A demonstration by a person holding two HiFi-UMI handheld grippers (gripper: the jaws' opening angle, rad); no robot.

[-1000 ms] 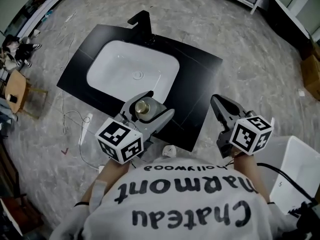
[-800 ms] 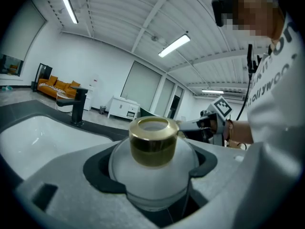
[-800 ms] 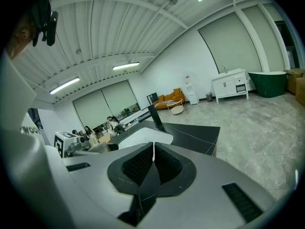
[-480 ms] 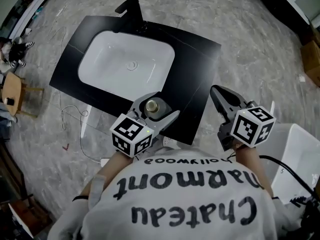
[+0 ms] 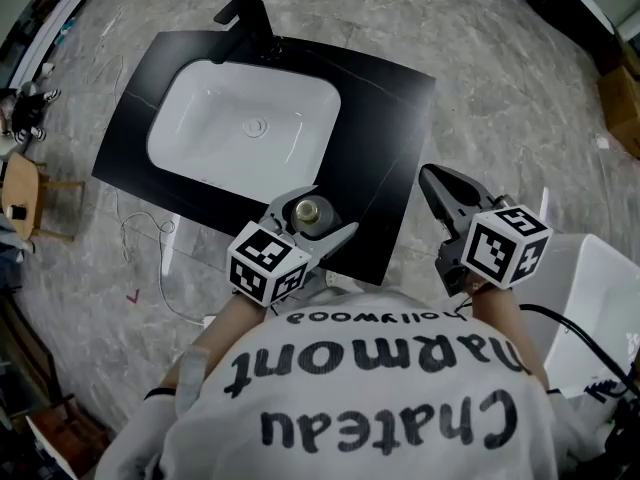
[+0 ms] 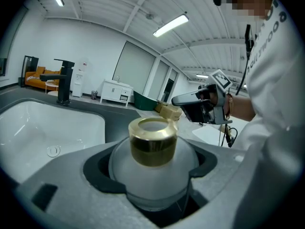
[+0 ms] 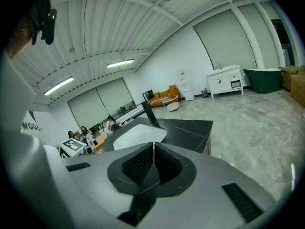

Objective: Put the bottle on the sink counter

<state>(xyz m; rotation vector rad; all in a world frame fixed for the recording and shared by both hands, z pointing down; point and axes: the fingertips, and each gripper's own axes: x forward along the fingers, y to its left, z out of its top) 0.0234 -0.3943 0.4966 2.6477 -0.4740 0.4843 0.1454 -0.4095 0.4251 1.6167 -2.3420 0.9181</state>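
Bottle (image 5: 312, 211) sits clamped between the jaws of the left gripper (image 5: 328, 210), above the sink counter (image 5: 385, 118). It is close to the counter's front edge, between the white basin (image 5: 245, 128) and the front right corner.

The left gripper reaches out from under the person's white shirt (image 5: 380, 388) and points away from the body toward the basin, tipped a little downward. Its marker cube (image 5: 268, 263) is nearest the person. The right gripper (image 5: 428, 176) is held off the counter's right edge, over the marble floor (image 5: 500, 88), also angled forward and down. Its ribbed pads are pressed together with nothing between them.

Both hands are mostly covered by the cubes and the shirt. The jaws wrap the bottle's belly, so its lower body and base are out of sight, and no view shows whether it touches the counter.

The visible part of the bottle is a rounded, frosted white body topped by a short shiny gold collar with an open ring at the top, standing roughly upright in the grip. A black faucet (image 5: 245, 13) stands at the counter's far edge behind the basin.
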